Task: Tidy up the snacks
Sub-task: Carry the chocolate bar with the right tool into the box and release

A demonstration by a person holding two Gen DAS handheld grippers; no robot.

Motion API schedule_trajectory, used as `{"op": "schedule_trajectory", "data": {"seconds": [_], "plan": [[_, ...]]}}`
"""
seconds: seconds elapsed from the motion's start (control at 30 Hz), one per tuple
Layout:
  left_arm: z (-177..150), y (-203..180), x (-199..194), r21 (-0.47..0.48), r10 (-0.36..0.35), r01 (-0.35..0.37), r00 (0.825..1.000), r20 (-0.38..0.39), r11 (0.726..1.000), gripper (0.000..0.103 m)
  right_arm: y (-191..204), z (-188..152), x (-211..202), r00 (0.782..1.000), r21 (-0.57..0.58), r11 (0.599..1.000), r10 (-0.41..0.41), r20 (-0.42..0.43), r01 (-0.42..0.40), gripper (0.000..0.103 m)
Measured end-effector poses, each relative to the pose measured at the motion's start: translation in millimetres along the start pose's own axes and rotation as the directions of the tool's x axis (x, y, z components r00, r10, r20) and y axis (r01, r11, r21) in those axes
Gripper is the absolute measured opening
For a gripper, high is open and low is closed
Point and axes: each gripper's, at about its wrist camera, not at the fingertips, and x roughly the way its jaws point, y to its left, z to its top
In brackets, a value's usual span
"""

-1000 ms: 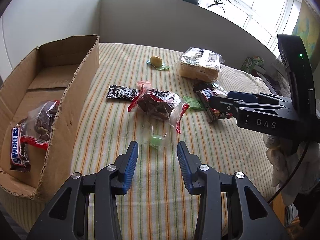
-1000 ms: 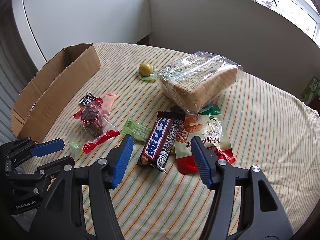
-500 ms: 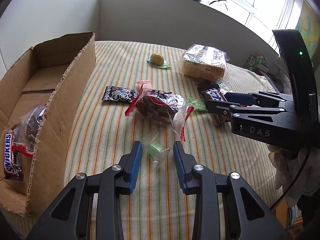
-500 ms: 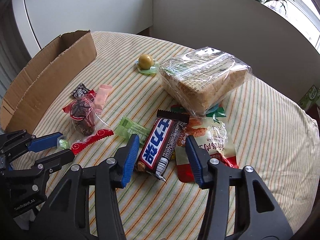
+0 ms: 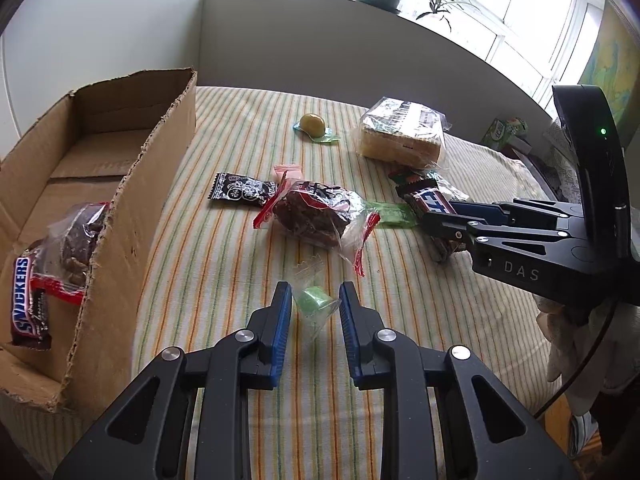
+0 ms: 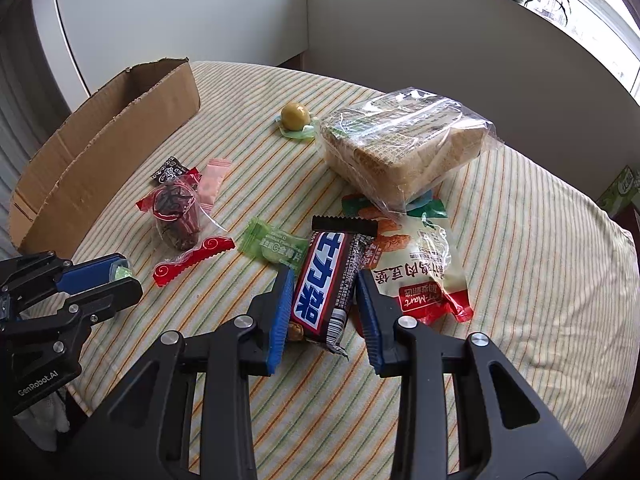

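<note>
as both jaws are closing, the left gripper (image 5: 312, 312) on a green candy (image 5: 314, 305) and the right gripper (image 6: 322, 300) on a chocolate bar (image 6: 324, 280), either slick wrapper may squirt free.

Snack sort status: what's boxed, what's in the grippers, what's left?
Done: a Snickers bar and a clear-wrapped brown snack lie in the cardboard box.
In hand: left gripper closing around the green candy; right gripper closing around the chocolate bar.
Left: bread bag, black packet, round yellow-green sweet.
</note>
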Motion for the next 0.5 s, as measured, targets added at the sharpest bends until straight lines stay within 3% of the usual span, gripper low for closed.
{"op": "schedule_trajectory", "data": {"seconds": [0.5], "plan": [[2.8,-6.7,-26.7,0.006,-0.032,0.032,0.999,0.042,0.999,0.023,-1.3,-10.7,-34.2,0.999,0.022,1.000,0.005,0.055,-0.006,0.033]]}}
